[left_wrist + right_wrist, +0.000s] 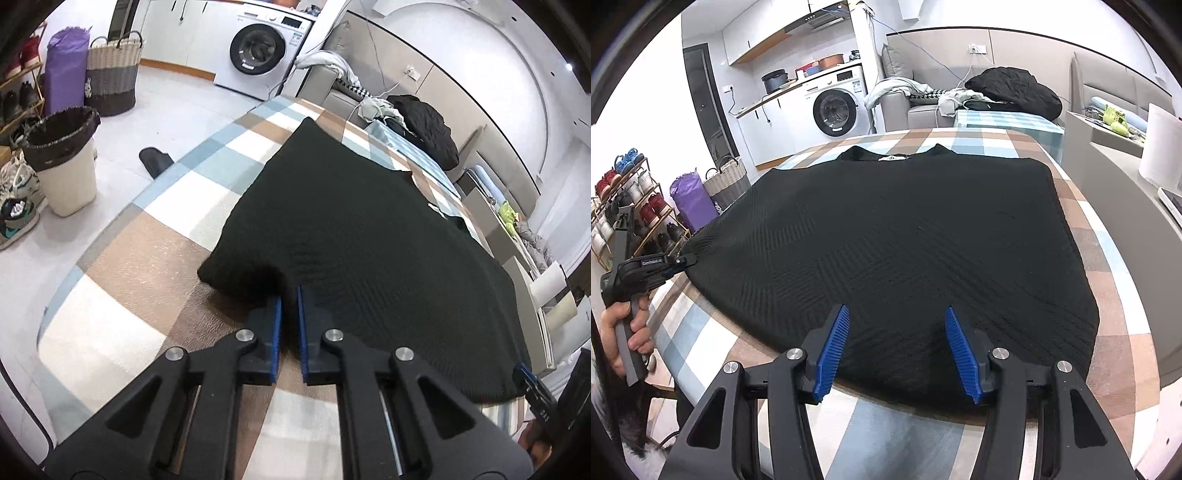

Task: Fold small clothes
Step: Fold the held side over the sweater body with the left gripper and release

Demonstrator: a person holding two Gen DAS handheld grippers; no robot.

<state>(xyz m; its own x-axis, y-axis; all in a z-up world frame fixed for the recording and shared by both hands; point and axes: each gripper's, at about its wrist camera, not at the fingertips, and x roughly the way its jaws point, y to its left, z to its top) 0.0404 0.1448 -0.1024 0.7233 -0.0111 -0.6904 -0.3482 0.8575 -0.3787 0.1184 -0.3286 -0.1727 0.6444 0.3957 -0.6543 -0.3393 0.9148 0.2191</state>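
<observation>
- The worktop under your hands wears a checked cloth of brown, blue and white squares and fills most of both views.
- The black garment lies spread flat on that worktop, its collar and small white label at 12 o'clock in your right wrist view and its hem toward you at 6 o'clock. In the left wrist view the same black garment runs from the centre out to 4 o'clock.
- The washing machine stands at 12 o'clock in your left wrist view, well apart from the worktop.
- A woven laundry basket and a purple roll stand side by side on the floor at 10 o'clock in that view; a bin with a black liner stands below them at 9 o'clock.
- A dark crumpled jacket rests on the sofa at 1 o'clock in the right wrist view.
- Your right tongs hang spread wide over the hem at 6 o'clock, gripping nothing; both blue pads sit above the fabric.
- Your left tongs are clenched on the garment's near corner: the cloth bunches up between the blue pads. From the right wrist view these left tongs appear at 9 o'clock, pinching that corner at the worktop's edge.
</observation>
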